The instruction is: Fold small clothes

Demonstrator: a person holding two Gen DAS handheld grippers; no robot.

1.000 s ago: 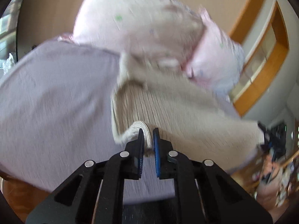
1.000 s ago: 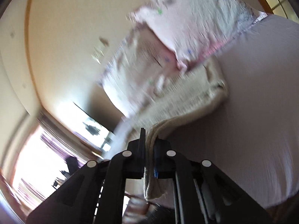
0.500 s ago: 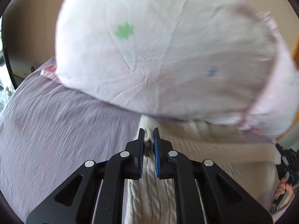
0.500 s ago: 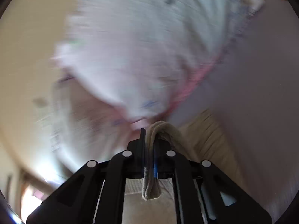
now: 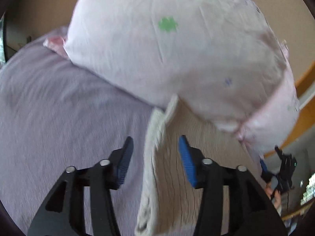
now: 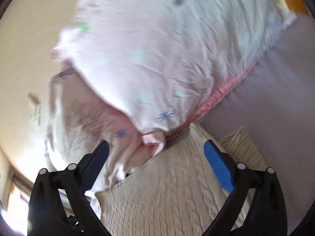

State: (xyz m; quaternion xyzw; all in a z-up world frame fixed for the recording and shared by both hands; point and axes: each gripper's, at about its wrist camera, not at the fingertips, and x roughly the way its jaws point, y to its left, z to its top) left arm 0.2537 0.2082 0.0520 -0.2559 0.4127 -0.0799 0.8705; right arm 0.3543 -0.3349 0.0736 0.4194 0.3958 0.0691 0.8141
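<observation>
A cream cable-knit garment (image 5: 177,177) lies on the lilac bed sheet (image 5: 59,118), its far edge against a pale pink pillow. My left gripper (image 5: 155,157) is open and empty, its jaws either side of the garment's left edge. In the right wrist view the same knit (image 6: 163,192) lies flat below my right gripper (image 6: 157,163), which is open wide and empty just above it. The other gripper (image 5: 283,169) shows at the far right of the left wrist view.
A large pale pink pillow (image 5: 167,49) with small green and blue prints lies across the head of the bed, also in the right wrist view (image 6: 157,49). A beige wall (image 6: 29,29) is behind it. Wooden trim (image 5: 303,102) runs at the right.
Both grippers were shut on the knit garment's edge and carried it toward the pillow. Both have now opened and let go, and the garment lies on the bed.
</observation>
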